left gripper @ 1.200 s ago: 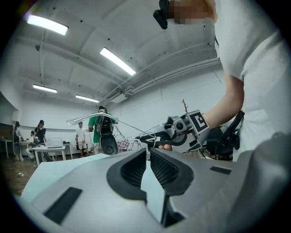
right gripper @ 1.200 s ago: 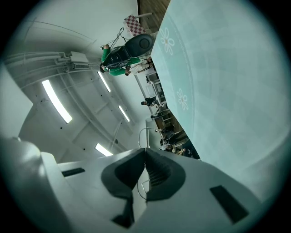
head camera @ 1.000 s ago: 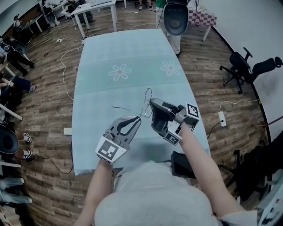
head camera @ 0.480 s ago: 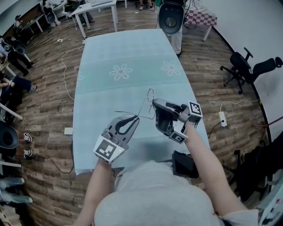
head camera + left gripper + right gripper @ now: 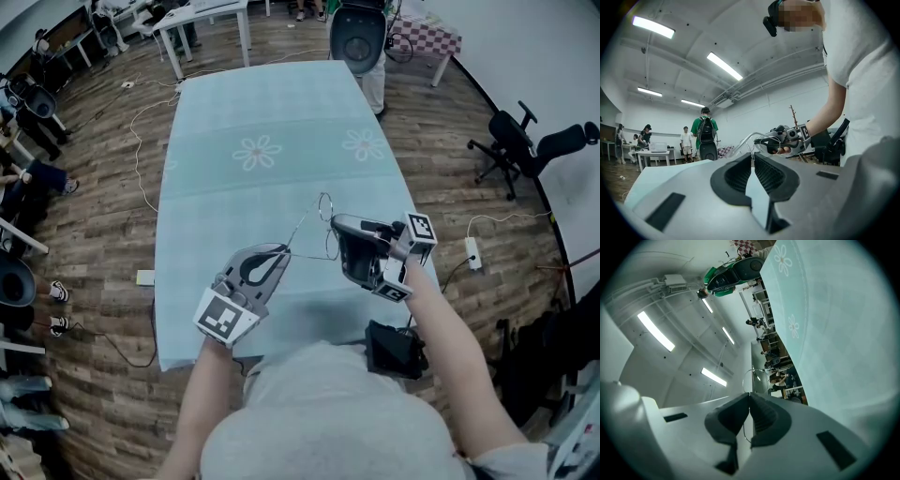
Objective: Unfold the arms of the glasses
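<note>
A person stands at the near end of a long table (image 5: 216, 122) covered in pale blue cloth with flower prints, holding a two-jaw gripper in each hand. A pair of thin wire-rimmed glasses (image 5: 320, 217) is held up between the two grippers, in the air above the near part of the table and touching nothing else.

The left gripper (image 5: 281, 250) points level. Its jaws are pressed together on the end of one slender arm of the glasses, and that arm runs away from it toward the frame. The right gripper (image 5: 337, 229) tips slightly upward. Its jaws are pinched on the wire rim at the lens front, and one round lens ring stands out past its tips.

The split grip looks deliberate. The right gripper seems to anchor the front so that the left one can swing the arm outward on its hinge. Holding the glasses off the cloth gives that arm room to travel. This arm appears already angled away from the lenses, but the second arm is too fine to make out.

Another person (image 5: 364, 42) stands at the far end of the table.
</note>
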Motion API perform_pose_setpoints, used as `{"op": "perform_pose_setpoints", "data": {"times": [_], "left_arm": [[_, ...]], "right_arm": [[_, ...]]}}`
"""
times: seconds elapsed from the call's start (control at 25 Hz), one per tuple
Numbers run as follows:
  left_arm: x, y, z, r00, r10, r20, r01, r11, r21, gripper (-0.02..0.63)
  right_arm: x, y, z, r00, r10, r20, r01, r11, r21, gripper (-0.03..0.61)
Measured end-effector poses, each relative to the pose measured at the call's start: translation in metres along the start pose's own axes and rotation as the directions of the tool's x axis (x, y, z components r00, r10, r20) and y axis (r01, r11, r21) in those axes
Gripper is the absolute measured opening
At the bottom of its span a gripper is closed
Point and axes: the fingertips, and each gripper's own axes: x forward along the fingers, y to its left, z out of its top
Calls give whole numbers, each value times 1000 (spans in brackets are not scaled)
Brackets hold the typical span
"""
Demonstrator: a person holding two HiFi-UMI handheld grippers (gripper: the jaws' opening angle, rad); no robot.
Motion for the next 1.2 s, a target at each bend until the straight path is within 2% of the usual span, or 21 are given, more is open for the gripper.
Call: {"op": "perform_pose_setpoints", "data": {"times": [0.2, 0.52, 0.88, 1.2], "left_arm": [[-3, 4, -1, 1000, 1, 1, -1, 1000, 7, 31], [-6, 5, -3, 1000, 13, -17, -13, 1000, 8, 28], [-13, 9, -4, 999, -30, -41, 32, 999, 36, 27], [-17, 13, -7, 998, -21, -55, 23, 999, 36, 27]], "right_arm": [[-1, 1, -4, 997, 39, -60, -38, 999, 13, 12], [-13, -3, -6, 993, 7, -119, -6, 1000, 7, 12], [-15, 1, -12, 980, -21, -196, 16, 999, -28, 11], [-18, 0, -19, 967, -53, -247, 42, 998, -50, 12]]}}
